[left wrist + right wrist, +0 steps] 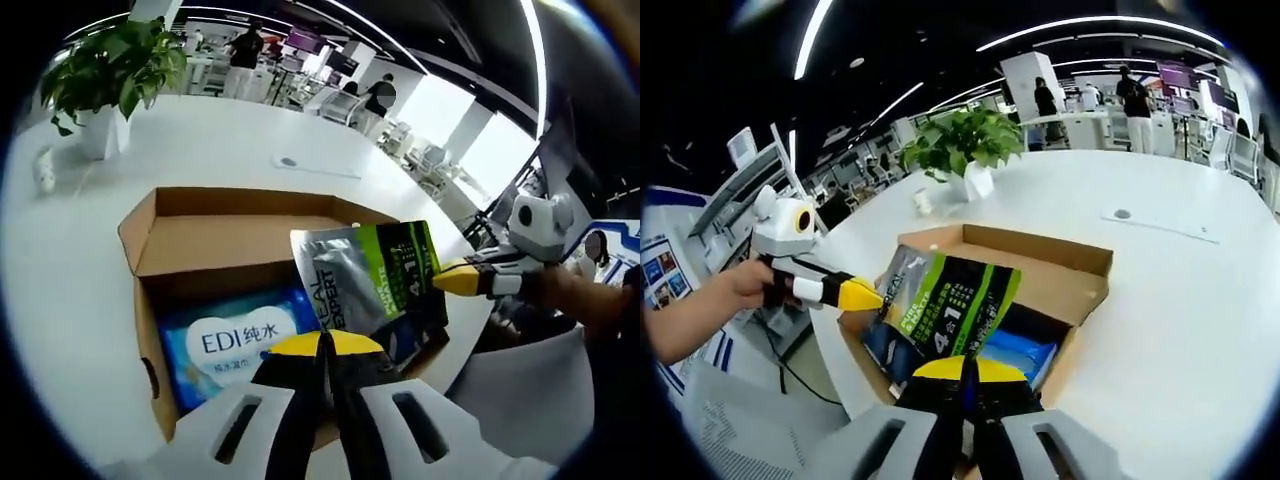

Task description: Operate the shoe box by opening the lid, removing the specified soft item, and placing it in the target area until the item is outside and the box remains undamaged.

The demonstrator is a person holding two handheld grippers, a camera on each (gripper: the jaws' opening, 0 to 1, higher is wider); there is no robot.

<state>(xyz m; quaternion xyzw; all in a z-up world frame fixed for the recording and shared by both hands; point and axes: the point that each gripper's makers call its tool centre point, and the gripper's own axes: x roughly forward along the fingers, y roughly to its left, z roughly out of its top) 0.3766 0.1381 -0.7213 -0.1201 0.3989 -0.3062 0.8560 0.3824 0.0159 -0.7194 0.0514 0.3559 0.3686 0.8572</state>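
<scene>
While it hangs above the open shoe box (228, 243) — pouch (365, 280): light, floppy, probably slick foil; take it by the edge seams.
Left gripper (325, 345): clamped on one pouch edge.
Right gripper (965, 370): clamped too — opposite edge.

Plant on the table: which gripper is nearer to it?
Left, it seems. The plant stands past the box; the left gripper grips the pouch at the end on the plant's side, the right gripper at the opposite end.

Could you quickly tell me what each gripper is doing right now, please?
Left gripper: jaws closed on the bottom edge of the pouch, over the open box.
Right gripper: jaws closed on the pouch's other edge.
</scene>
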